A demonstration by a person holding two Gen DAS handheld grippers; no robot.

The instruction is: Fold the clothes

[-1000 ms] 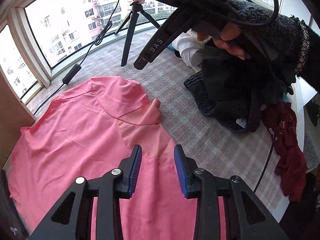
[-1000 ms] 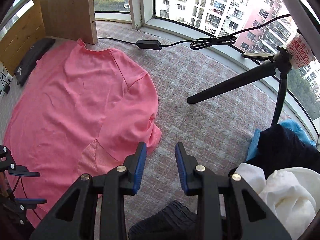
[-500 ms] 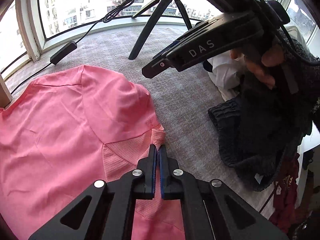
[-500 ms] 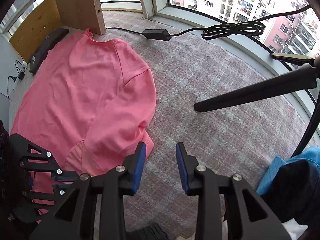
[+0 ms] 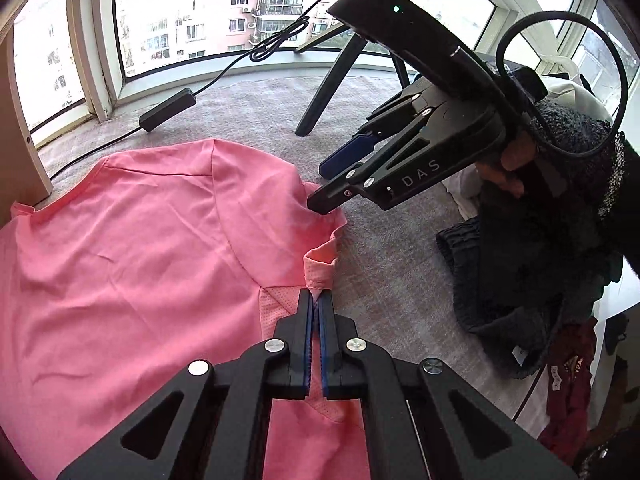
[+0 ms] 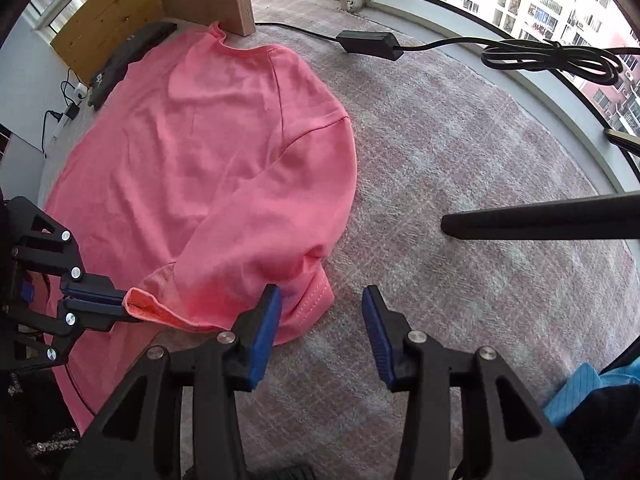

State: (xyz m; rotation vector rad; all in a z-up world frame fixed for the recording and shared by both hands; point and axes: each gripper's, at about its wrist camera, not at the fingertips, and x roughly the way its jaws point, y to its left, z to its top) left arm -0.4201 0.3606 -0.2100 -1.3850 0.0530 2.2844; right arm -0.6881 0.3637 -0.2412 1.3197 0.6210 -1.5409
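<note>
The left gripper (image 5: pixel 316 300) is pinched tight on the sleeve cuff (image 5: pixel 320 268) of the pink shirt (image 5: pixel 140 248), which lies flat on the carpet (image 6: pixel 460 168), filling the left of both views. The right gripper (image 6: pixel 322 304) hovers over the cuff's other end, jaws opening, nothing clamped. Thin, limp, light fabric — it will likely sag and crease between grips, so hems and seams look like the surest holds.

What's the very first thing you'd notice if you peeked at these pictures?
The big bright pink T-shirt spread flat on the grey checked carpet jumps out first. Next, the left gripper at the shirt's near edge, pinching a fold of its sleeve hem, while the right gripper hangs over the sleeve cuff with its blue-padded jaws opening. To the right of the shirt in the left wrist view sits a heap of dark woolly clothes.
</note>
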